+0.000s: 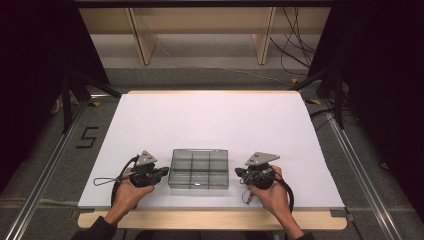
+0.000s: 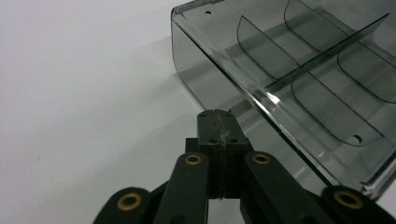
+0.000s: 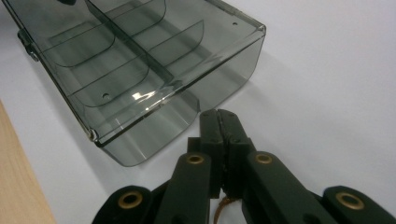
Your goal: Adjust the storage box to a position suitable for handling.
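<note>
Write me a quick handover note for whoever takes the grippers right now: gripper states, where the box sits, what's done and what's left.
Left gripper: shut, holding nothing, tips at the left wall of the smoky clear divider box.
Right gripper: shut, holding nothing, tips at the box's right wall.
Box: near the table's front edge, between both grippers, compartments look empty.
Done: both grippers brought up to the box's sides.
Left: probably pressing it from both sides to move or lift; no lift visible.

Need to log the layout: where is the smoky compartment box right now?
In the high view, the box sits near the table's front edge, between the left claw and right claw.
</note>
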Motion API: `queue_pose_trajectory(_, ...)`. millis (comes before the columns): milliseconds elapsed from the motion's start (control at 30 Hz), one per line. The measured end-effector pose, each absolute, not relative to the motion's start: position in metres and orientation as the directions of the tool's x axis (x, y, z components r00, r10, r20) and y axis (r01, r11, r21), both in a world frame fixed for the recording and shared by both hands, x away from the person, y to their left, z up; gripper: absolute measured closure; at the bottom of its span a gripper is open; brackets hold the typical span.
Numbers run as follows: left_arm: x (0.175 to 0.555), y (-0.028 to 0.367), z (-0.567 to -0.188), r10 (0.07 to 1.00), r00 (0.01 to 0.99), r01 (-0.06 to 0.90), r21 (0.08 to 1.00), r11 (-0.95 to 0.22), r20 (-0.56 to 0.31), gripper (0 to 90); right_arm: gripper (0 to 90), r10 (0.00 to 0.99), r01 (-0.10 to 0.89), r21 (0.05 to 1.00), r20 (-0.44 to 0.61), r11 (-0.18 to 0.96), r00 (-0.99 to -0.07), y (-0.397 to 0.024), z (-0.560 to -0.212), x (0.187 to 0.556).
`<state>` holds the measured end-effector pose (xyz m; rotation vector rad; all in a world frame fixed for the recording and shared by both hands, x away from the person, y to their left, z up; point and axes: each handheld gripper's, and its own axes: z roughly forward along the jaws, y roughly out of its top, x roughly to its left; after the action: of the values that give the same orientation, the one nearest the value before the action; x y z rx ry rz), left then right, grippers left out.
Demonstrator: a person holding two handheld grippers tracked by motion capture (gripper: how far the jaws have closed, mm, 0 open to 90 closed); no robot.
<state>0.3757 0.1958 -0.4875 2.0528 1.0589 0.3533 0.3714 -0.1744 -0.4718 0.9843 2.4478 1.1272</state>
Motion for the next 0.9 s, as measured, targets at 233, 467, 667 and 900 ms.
queue_pose_trajectory(233,0.378,0.192,-0.488,0.772,0.63,0.546,0.753,-0.366,-0.082,89.3,90.0,0.671,0.473,0.733,0.032,0.488,-0.741,-0.165,-0.476,0.378)
queue_pose_trajectory(467,0.378,0.192,-0.489,0.772,0.63,0.548,0.755,-0.361,-0.088,89.3,90.0,0.665,0.476,0.725,0.032,0.498,-0.746,-0.161,-0.478,0.38)
queue_pose_trajectory(667,0.374,0.188,-0.49,0.777,0.622,0.554,0.758,-0.344,-0.102,89.3,90.0,0.652,0.468,0.723,0.032,0.508,-0.758,-0.159,-0.48,0.38)
queue_pose_trajectory(900,0.371,0.186,-0.49,0.767,0.637,0.546,0.751,-0.371,-0.085,89.3,90.0,0.669,0.481,0.725,0.038,0.492,-0.742,-0.16,-0.48,0.377)
